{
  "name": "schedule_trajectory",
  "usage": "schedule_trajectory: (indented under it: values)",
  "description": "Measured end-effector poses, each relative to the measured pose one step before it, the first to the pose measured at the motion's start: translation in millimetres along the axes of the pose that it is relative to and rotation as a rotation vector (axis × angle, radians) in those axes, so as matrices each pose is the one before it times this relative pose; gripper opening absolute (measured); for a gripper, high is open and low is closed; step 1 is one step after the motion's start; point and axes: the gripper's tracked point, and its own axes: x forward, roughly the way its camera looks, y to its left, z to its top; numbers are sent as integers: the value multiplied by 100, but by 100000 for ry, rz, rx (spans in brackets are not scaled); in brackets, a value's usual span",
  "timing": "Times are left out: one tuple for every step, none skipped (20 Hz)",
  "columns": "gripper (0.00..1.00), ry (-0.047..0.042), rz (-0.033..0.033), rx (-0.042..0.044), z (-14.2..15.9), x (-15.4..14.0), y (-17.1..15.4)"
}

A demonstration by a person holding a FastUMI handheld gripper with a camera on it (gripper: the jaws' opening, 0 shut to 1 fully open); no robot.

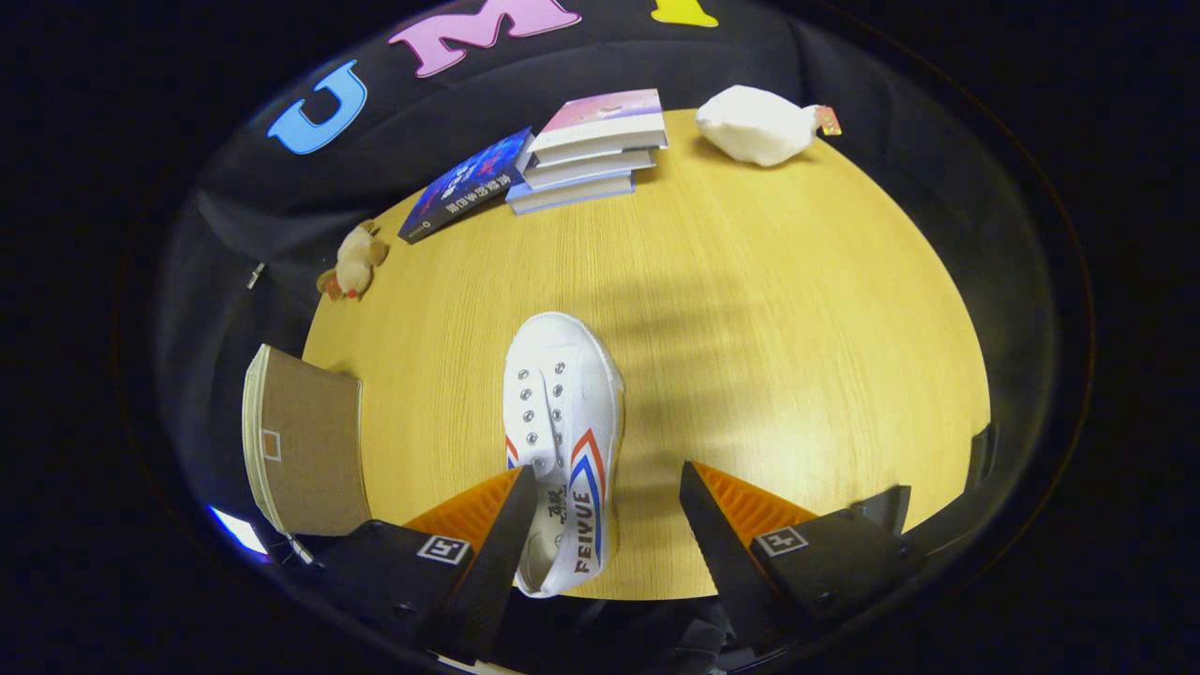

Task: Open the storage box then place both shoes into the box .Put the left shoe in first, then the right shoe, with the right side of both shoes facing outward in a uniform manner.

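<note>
Gaping wide, tool [607, 525] grips nothing; white shoe [562, 441] lies at bench [797, 309] near edge, heel between fingers, against left finger [502, 544]. Brown box [305, 441] sits at left edge.

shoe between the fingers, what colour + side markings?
White shoe with red and blue chevron stripes on its side, seen best in the gripper view; open gripper.
</note>
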Motion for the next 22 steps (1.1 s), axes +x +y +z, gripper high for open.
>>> schedule_trajectory:
  values:
    - [94, 1957, 1144, 605, 117, 724, 287]
    - [93, 900, 705, 151, 263, 706, 273]
    - [91, 1517, -455, -710, 8, 736, 53]
    - [91, 2454, -413, -422, -55, 696, 75]
    - [91, 1932, -13, 9, -43, 795, 179]
    - [90, 1401, 712, 6, 71, 466, 336]
    - [84, 1384, 354, -189, -4, 587, 242]
    - [80, 2024, 389, -709, -239, 258, 86]
    - [79, 1661, 167, 289, -27, 2, 55]
    - [71, 1071, -489, 260, 123, 338, -176]
    - [69, 1442, -1105, 192, -27, 1, -390]
    - [54, 117, -1358, 216, 57, -227, -531]
    - [39, 486, 157, 113, -151, -36, 9]
    - [33, -1357, -329, 260, 263, 101, -191]
    - [29, -1434, -586, 611, -8, -577, -119]
    - [17, -1795, -123, 1495, 87, 356, 324]
    - [14, -1447, -216, 1147, 127, -496, 43]
    - [14, -1032, -379, 589, -152, -426, -53]
    - [14, -712, 571, 1321, -13, -483, 229]
    - [14, -747, 1136, 2071, 51, -589, 388]
    - [14, -410, 1520, 1800, 34, -771, 556]
    - [14, -948, 1568, 1626, 86, -772, 657]
